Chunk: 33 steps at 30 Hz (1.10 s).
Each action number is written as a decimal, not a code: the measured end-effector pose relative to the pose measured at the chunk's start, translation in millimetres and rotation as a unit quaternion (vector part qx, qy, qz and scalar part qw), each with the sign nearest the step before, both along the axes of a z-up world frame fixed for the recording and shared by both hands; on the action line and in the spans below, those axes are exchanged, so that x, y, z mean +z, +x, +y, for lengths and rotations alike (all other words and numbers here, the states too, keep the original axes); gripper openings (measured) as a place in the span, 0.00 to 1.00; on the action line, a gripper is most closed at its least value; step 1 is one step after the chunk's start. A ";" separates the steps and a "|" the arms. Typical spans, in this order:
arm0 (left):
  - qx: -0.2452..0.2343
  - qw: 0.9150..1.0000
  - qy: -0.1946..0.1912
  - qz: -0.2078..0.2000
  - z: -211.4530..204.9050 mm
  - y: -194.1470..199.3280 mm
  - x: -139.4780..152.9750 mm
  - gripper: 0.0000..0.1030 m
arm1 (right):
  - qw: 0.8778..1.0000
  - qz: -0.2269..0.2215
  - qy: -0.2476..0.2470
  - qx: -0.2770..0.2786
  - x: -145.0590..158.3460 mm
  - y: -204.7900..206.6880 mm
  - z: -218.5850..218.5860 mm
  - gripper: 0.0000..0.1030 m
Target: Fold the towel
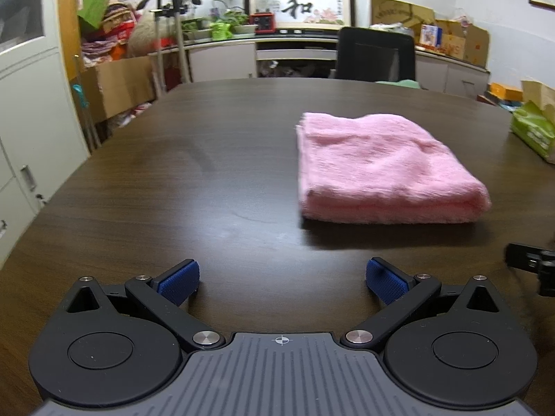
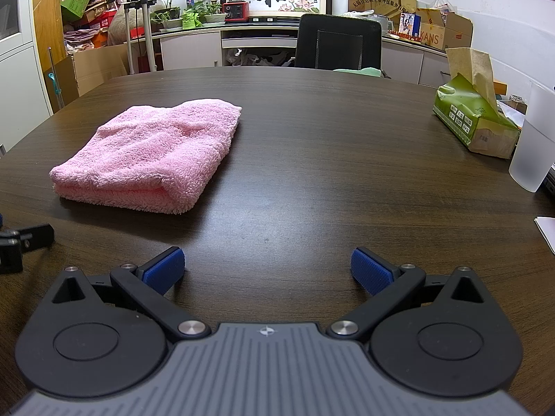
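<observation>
A pink fluffy towel (image 1: 378,170) lies folded into a thick rectangle on the dark wooden table (image 1: 173,190). In the right wrist view the towel (image 2: 149,154) sits ahead and to the left. My left gripper (image 1: 281,282) is open, low over the table, short of the towel and to its left, with nothing between its blue pads (image 1: 178,282). My right gripper (image 2: 267,272) is open too, nearer the table's front, with bare wood between its pads (image 2: 369,272). Neither gripper touches the towel. Part of the other gripper shows at each view's edge.
A green tissue box (image 2: 475,118) and a frosted plastic cup (image 2: 532,138) stand at the table's right side, with white paper (image 2: 546,232) near the right edge. A black office chair (image 2: 338,41) is behind the far edge. Cabinets and boxes line the walls.
</observation>
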<state>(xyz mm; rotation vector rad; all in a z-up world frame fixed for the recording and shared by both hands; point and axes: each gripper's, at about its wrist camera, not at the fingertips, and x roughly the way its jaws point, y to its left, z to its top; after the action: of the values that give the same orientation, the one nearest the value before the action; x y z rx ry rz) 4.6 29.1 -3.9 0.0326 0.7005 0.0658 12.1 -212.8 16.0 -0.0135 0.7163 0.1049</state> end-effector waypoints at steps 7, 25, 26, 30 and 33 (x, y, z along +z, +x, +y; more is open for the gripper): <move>0.033 0.999 0.015 0.003 33.3 12.4 3.6 1.00 | 1.000 0.000 0.000 0.000 0.0 0.0 0.0 1.00; 0.101 0.995 -0.007 -0.005 118.0 44.4 8.4 1.00 | 1.000 0.000 0.000 0.000 0.2 0.9 0.0 1.00; 0.100 0.995 -0.008 -0.005 119.8 44.3 8.7 1.00 | 1.000 0.000 0.000 0.000 0.2 1.0 0.0 1.00; 0.098 0.995 -0.015 -0.003 123.4 42.6 8.5 1.00 | 1.000 0.000 0.000 0.000 0.7 1.0 -0.4 1.00; 0.096 0.995 -0.012 -0.005 123.4 41.3 7.4 1.00 | 1.000 0.000 0.000 0.000 0.5 1.0 -0.3 1.00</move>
<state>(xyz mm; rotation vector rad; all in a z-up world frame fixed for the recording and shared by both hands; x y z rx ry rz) 45.9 152.5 3.6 -0.0588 0.6927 0.2407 13.1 -213.1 16.5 -0.0132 0.7166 0.1044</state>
